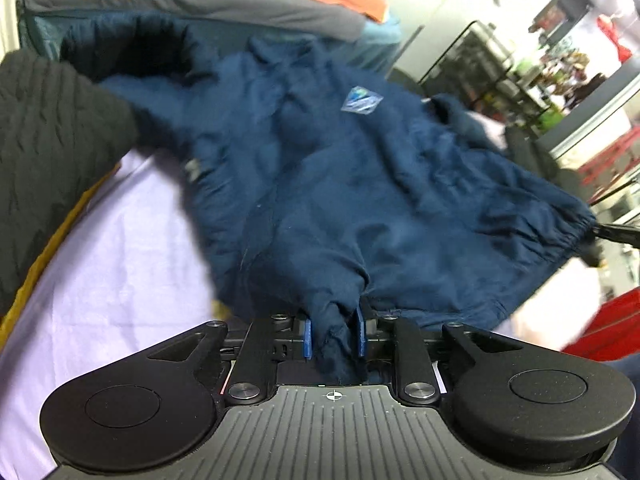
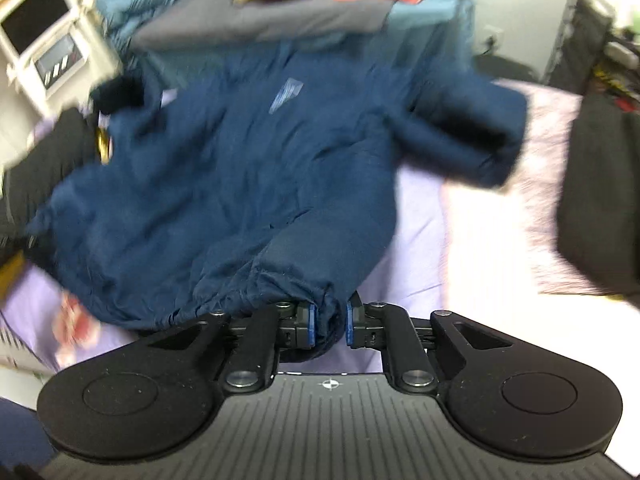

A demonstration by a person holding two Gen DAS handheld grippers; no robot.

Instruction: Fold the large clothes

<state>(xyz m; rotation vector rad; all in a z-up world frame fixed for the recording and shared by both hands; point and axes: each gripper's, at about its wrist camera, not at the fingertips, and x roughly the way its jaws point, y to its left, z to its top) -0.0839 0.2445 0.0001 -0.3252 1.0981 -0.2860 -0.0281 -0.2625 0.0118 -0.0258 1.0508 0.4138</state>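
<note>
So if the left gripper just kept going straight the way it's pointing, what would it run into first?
The navy jacket. The left gripper already pinches its hem between its blue pads, so going on it would push straight into that fabric, with the lilac bedsheet probably beneath; depth is hard to judge.

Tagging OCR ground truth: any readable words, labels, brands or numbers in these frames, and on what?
None readable.
Chest patch on the navy jacket: a blue-white logo, too blurred to read.
Panel under the white-framed screen: light marks, too blurred to read.
</note>
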